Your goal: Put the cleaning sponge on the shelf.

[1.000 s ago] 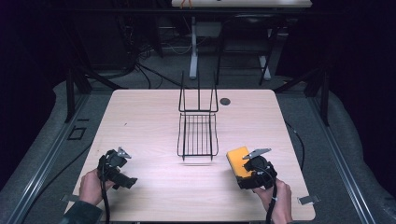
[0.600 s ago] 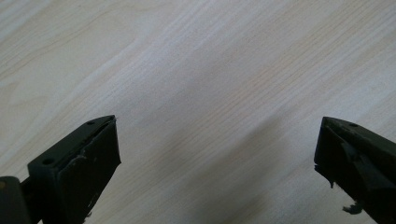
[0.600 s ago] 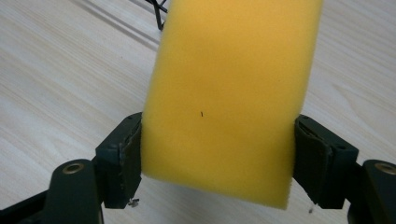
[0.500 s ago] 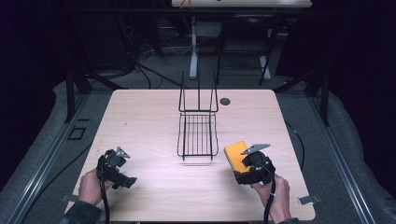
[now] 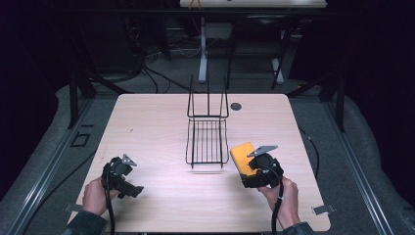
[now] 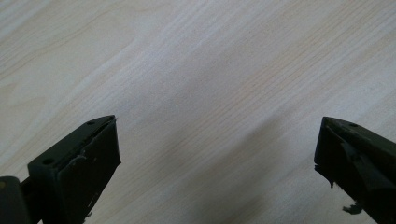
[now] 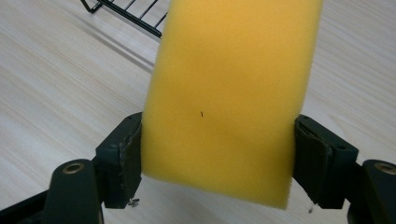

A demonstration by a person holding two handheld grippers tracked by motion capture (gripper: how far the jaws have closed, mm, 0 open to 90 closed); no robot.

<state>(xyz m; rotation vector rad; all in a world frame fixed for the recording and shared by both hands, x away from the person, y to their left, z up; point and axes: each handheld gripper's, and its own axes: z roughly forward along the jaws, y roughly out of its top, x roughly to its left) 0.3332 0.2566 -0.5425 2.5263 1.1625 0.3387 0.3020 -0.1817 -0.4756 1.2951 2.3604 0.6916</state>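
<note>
Since the right gripper (image 7: 217, 154) pinches the sponge (image 7: 229, 93) across its sides, it hangs clear of the table (image 5: 161, 122) beside the rack (image 5: 207, 139), presumably its destination; the left gripper (image 6: 217, 144) idles spread.

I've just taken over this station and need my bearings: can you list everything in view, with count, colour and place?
sponge: one, yellow, clamped between the right gripper's jaws, just right of the rack's near end
wire rack: one, black, middle of the table, upright back at its far end
round disc: one, dark, on the table right of the rack's back
table: one, light wood
desk frame: one, pale, on the floor beyond the table
left gripper: one, black, near left of the table, jaws wide apart over bare wood
right gripper: one, black, near right, shut on the sponge
hands: two, one on each gripper, at the near edge
</note>
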